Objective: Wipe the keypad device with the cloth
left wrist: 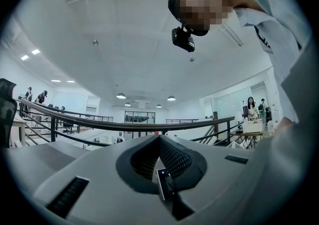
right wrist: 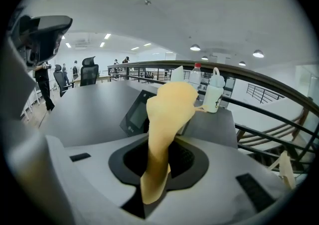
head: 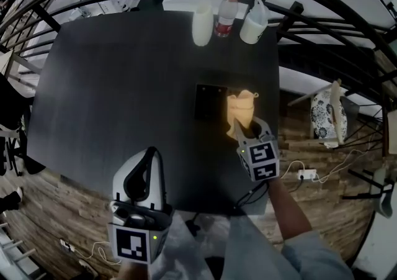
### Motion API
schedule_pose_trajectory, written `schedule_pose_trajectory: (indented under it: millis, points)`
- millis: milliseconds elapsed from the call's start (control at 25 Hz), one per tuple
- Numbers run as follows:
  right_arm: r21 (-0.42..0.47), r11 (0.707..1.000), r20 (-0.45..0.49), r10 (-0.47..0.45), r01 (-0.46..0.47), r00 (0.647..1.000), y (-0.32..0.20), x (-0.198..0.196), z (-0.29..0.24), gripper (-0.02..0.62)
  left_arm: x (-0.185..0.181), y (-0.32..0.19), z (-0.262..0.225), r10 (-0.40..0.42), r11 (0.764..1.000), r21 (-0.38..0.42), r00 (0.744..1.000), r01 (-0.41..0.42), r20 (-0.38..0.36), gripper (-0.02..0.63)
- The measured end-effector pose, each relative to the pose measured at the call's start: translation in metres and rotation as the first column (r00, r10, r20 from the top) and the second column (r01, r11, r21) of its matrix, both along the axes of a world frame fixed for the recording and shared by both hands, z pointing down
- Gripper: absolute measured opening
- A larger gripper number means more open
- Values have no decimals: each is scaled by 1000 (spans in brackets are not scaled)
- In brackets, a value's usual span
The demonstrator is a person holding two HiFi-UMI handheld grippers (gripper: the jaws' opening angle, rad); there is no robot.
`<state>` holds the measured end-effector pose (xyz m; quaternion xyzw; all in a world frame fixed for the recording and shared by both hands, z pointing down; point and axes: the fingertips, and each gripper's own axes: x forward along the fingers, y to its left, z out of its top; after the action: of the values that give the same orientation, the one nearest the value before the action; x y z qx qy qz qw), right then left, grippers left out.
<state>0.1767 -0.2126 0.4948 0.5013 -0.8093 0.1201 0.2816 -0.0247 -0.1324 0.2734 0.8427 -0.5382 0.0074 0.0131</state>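
Observation:
The keypad device (head: 209, 102), a dark flat panel, lies on the black table (head: 124, 86) right of centre. In the right gripper view it (right wrist: 135, 113) shows just behind the cloth. A yellow cloth (head: 240, 111) hangs bunched from my right gripper (head: 248, 131), which is shut on it beside the device's right edge. The cloth (right wrist: 167, 114) rises out of the right gripper (right wrist: 160, 144) and hides part of the device. My left gripper (head: 151, 156) is held over the table's front edge, tilted up toward the person. This left gripper (left wrist: 160, 140) is shut with nothing in it.
A white cup (head: 201, 24), a red-labelled water bottle (head: 226, 17) and a white jug (head: 254, 22) stand at the table's far edge. Black railings ring the table. A floral chair (head: 325, 117) and a power strip (head: 307, 175) sit on the wooden floor to the right.

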Motion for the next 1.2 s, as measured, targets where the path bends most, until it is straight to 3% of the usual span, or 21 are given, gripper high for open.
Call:
schedule_pose_trajectory:
  millis: [480, 680, 840, 1200]
  points:
    - [138, 984, 89, -124, 111, 988, -41, -64, -71, 69, -9, 0, -2, -22, 1000, 6, 1000, 22, -8, 12]
    - [101, 981, 142, -179, 165, 974, -56, -99, -71, 69, -18, 4, -3, -48, 999, 6, 999, 48, -4, 12]
    - [64, 980, 126, -194, 187, 973, -65, -116, -61, 69, -26, 7, -2, -70, 998, 4, 998, 70, -1, 12]
    - [38, 988, 92, -155, 152, 984, -76, -108, -49, 70, -30, 12, -2, -90, 996, 3, 996, 90, 3, 12]
